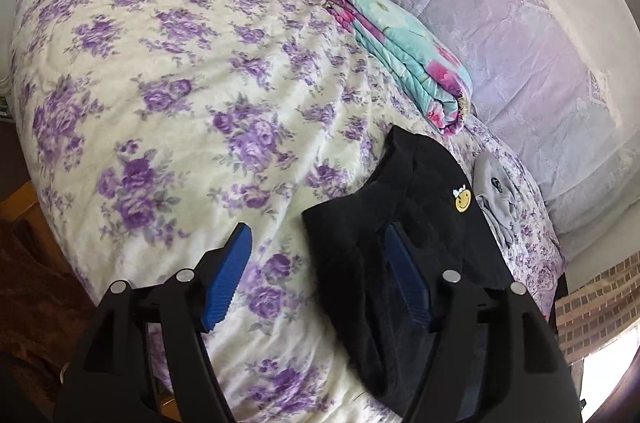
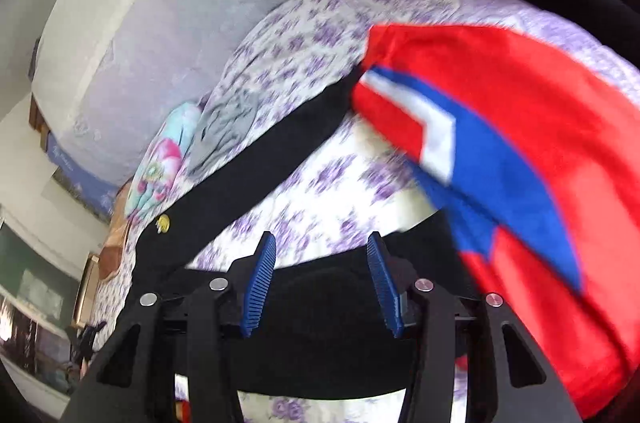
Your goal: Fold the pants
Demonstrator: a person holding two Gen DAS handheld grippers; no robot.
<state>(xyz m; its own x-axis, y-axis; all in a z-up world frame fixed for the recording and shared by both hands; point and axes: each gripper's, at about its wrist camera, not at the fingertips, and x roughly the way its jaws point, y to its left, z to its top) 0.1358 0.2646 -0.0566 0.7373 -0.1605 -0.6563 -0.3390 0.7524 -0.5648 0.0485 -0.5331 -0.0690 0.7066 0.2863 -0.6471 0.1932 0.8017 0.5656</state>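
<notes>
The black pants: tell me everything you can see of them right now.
The black pants are dark, soft-looking fabric with a small yellow smiley patch. They lie on the flowered bedspread, partly folded into a thick layered bundle in the left wrist view; in the right wrist view they stretch as a long dark band toward a red, white and blue cloth that overlaps one end. A grey garment lies beside them. Neither gripper's jaws grip them.

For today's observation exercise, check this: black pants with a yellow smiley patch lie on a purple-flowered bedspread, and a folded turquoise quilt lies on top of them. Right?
One error: the turquoise quilt lies beyond the black pants on the bedspread, not on them. The left wrist view shows this.
</notes>
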